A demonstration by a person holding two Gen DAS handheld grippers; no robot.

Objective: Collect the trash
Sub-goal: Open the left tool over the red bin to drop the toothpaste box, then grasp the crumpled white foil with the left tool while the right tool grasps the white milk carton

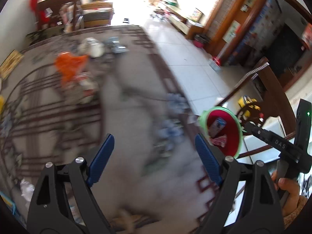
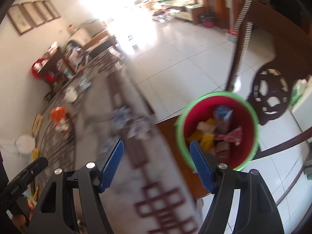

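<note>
Both grippers, left [image 1: 153, 157] and right [image 2: 157, 162], are wide and hold nothing. Some trash already sits in the red bin [image 2: 217, 130] by the table [image 1: 124, 120]. More trash [image 1: 78, 74] lies far across it; reach slowly, grab one piece.

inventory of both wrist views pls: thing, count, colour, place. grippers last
bin: 1, red with green rim, on the floor off the table's edge, beside a chair
trash in bin: several pieces, blue carton, yellow and pink wrappers, inside the bin
tablecloth: 1, grey with dark red pattern, covering the table
orange bag: 1, orange, far side of the table
white cup: 1, white, beyond the orange bag; blurred
chair: 1, dark wood, carved back, right of the bin
left gripper: 1, black with blue pads, open, empty, over the table
right gripper: 1, same, open, empty, near the table's edge
</note>
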